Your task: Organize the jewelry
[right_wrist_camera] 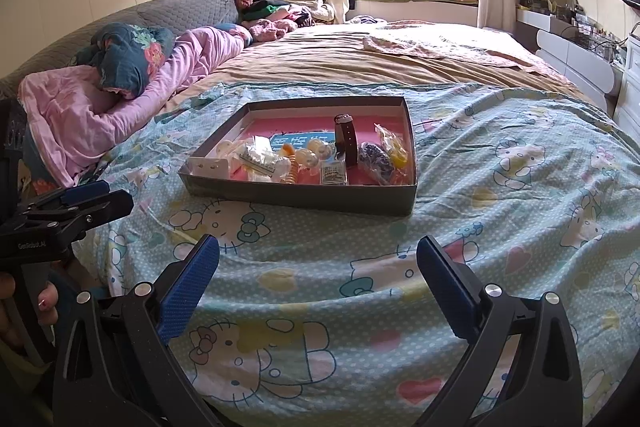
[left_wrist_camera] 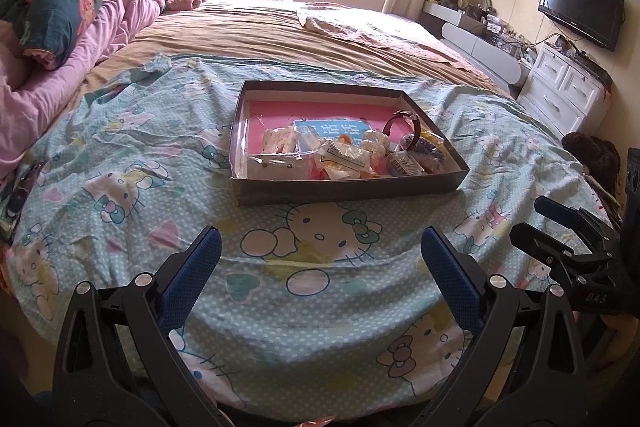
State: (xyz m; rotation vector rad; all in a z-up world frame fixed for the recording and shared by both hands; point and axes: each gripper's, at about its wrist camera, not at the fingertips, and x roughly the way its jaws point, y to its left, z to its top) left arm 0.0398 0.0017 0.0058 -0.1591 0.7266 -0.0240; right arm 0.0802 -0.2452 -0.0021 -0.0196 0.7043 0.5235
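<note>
A shallow grey box (left_wrist_camera: pixel 344 187) with a pink floor lies on the Hello Kitty blanket (left_wrist_camera: pixel 132 163); it also shows in the right wrist view (right_wrist_camera: pixel 296 197). It holds several jewelry pieces: a brown-strap watch (left_wrist_camera: pixel 414 129) (right_wrist_camera: pixel 346 141), small plastic bags (left_wrist_camera: pixel 344 157) (right_wrist_camera: pixel 262 159), a dark beaded piece (left_wrist_camera: pixel 430 149) (right_wrist_camera: pixel 374 157) and a yellow item (right_wrist_camera: pixel 394 147). My left gripper (left_wrist_camera: pixel 320 275) is open and empty, short of the box. My right gripper (right_wrist_camera: pixel 318 277) is open and empty, also short of the box. Each gripper shows at the edge of the other's view.
Pink and floral bedding (right_wrist_camera: pixel 120 83) is piled at the left. A tan sheet (left_wrist_camera: pixel 280 35) covers the far bed. A white dresser (left_wrist_camera: pixel 560 87) and wall TV (left_wrist_camera: pixel 580 7) stand at the right.
</note>
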